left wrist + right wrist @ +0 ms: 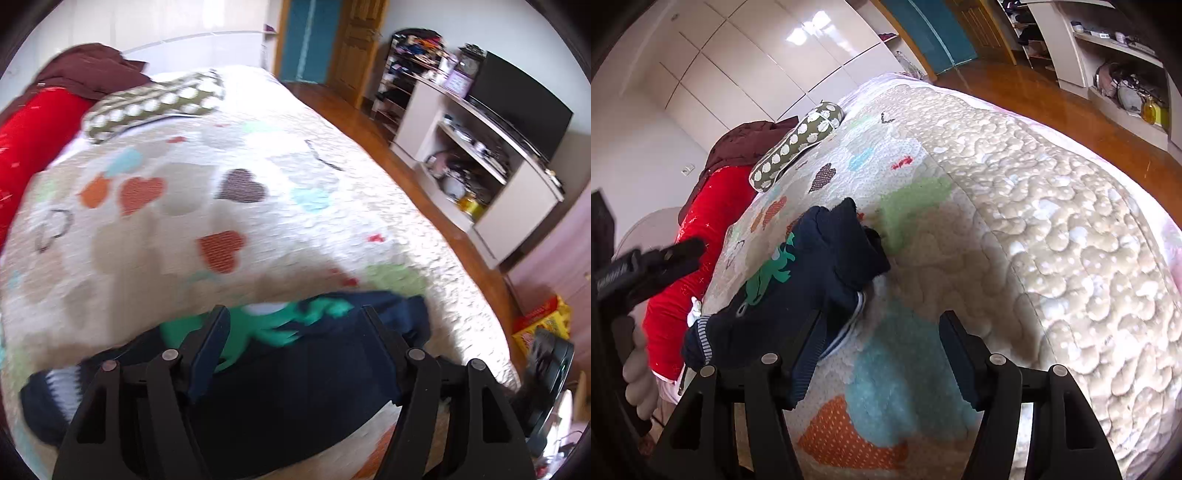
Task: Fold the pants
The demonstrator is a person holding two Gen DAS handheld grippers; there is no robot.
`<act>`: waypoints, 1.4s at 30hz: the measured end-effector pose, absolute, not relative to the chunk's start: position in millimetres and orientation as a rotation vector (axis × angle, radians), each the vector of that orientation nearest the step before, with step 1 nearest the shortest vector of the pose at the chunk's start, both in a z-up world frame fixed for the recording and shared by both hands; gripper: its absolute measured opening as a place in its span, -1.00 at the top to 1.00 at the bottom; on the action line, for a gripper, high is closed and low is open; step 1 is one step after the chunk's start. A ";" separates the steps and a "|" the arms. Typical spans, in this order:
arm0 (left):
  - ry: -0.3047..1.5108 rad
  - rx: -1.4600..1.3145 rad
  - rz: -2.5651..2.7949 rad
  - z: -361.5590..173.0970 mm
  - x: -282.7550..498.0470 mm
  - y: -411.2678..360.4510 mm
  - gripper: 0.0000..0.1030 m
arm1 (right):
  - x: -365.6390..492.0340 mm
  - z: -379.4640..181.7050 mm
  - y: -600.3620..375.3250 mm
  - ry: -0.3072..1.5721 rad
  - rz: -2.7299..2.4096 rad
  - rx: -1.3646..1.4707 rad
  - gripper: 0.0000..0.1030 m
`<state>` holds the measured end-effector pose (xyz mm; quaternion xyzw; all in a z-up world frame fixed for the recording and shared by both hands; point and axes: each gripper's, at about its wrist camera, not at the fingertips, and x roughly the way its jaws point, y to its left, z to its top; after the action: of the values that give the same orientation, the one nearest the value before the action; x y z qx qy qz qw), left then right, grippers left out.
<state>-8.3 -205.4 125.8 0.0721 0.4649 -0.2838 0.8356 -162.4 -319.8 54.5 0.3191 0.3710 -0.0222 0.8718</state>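
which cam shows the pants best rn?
Right wrist: the navy pants lie bunched on the quilt, sharp, with green print and striped cuff visible. Left wrist shows them blurred, partly hidden behind the open left hand-held gripper.

Navy pants (798,280), green dinosaur print

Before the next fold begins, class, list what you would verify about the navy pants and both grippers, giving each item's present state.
1. Navy pants with green dinosaur print lie on the quilted heart-pattern bedspread: ok.
2. Pants flat and smooth: not ok, bunched.
3. Left gripper open: ok.
4. Right gripper open and holding nothing: ok.
5. Striped cuff in sight: ok.
6. Both legs aligned: cannot tell.
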 end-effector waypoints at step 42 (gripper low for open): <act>0.961 -0.305 -0.278 105.7 -57.9 60.9 -0.01 | -76.1 116.8 -179.9 0.808 0.271 0.314 0.00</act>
<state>-57.9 60.9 105.7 -0.1457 0.4588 -0.1328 0.8664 -76.1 -179.9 116.8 0.1517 0.3901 0.1310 0.8987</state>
